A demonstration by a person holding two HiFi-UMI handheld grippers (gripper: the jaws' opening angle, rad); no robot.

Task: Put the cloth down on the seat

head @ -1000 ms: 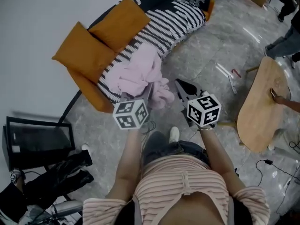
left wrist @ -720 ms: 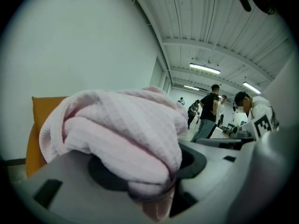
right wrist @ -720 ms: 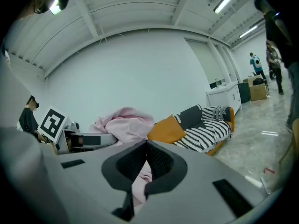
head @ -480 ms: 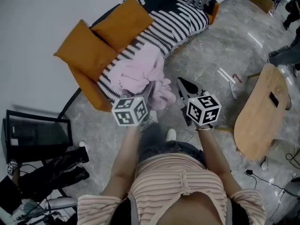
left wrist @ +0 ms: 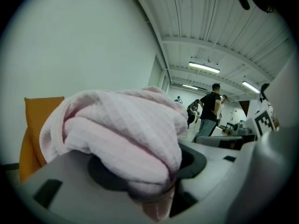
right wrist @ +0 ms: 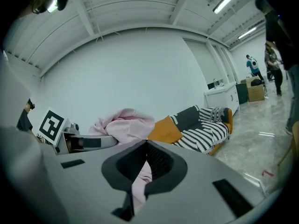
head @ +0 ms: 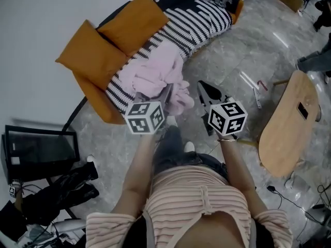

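The jaws of my left gripper (left wrist: pixel 150 194) are clenched on the cloth (left wrist: pixel 124 134), a soft pale pink fabric with a fine woven grid, bunched into thick rounded folds that bulge over the grey jaw housing. The jaws of my right gripper (right wrist: pixel 146 147) are drawn together at the tip, grasping a thin strip of the same cloth that shows in the slit between them. From the head view the bulk of the cloth lies crumpled between and ahead of both grippers, over the near end of the seat (head: pixel 199 22); I cannot tell whether it rests on it. That seat is a long sofa pad in black and white stripes. Two plump square orange cushions (head: pixel 103 50) lean along its back, and more striped fabric lies heaped at its far end. Under everything is a glossy grey marbled floor (head: pixel 232 56). To my right stands an oval desk (head: pixel 284 133) of pale wood, with a small dark flat thing (head: pixel 302 110) on its top
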